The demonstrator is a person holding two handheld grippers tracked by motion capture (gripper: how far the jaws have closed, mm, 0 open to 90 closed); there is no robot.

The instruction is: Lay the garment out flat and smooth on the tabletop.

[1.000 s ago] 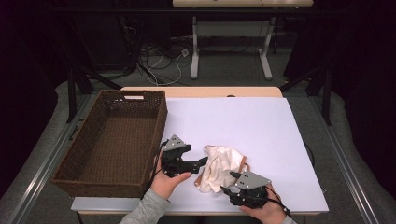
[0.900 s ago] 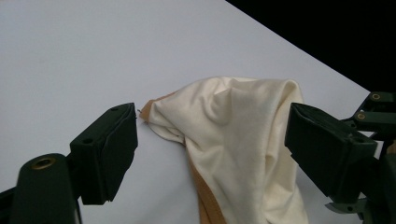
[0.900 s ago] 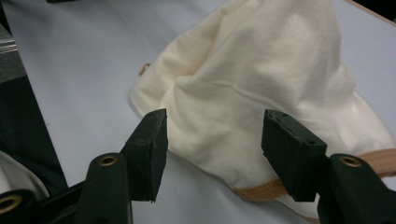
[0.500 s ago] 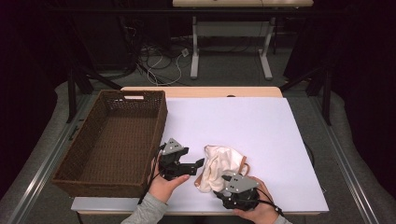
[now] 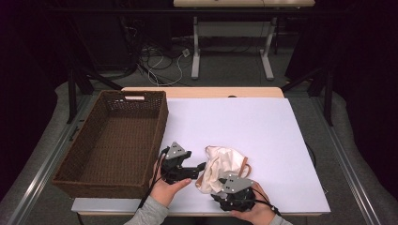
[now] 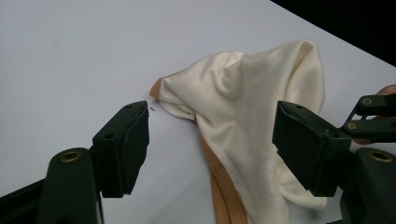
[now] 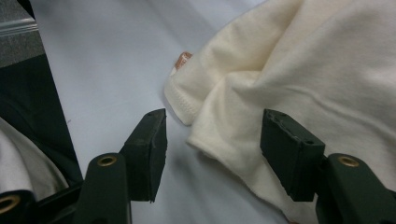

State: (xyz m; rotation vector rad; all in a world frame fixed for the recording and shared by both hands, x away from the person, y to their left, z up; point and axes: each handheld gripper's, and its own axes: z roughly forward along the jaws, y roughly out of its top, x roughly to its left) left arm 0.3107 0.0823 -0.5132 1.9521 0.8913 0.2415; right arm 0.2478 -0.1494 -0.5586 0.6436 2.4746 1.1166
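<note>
Early yet — cream cloth (image 5: pixel 224 165) lying crumpled on the white table (image 5: pixel 263 126) just right of the empty wicker basket (image 5: pixel 112 140), ungripped, left gripper (image 6: pixel 210 140) just narrowing around one edge, right gripper (image 7: pixel 212 140) gaping over a fold — pinching and lifting both ahead.

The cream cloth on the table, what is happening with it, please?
A person works on the cream cloth with two hand-held grippers. It lies crumpled on the white table, beside a brown wicker basket. The left gripper has just been closing its jaws around one edge of the cloth, but the pads do not press it yet. The right gripper is open, with a fold of cloth between its jaws. Nothing is lifted yet.
</note>
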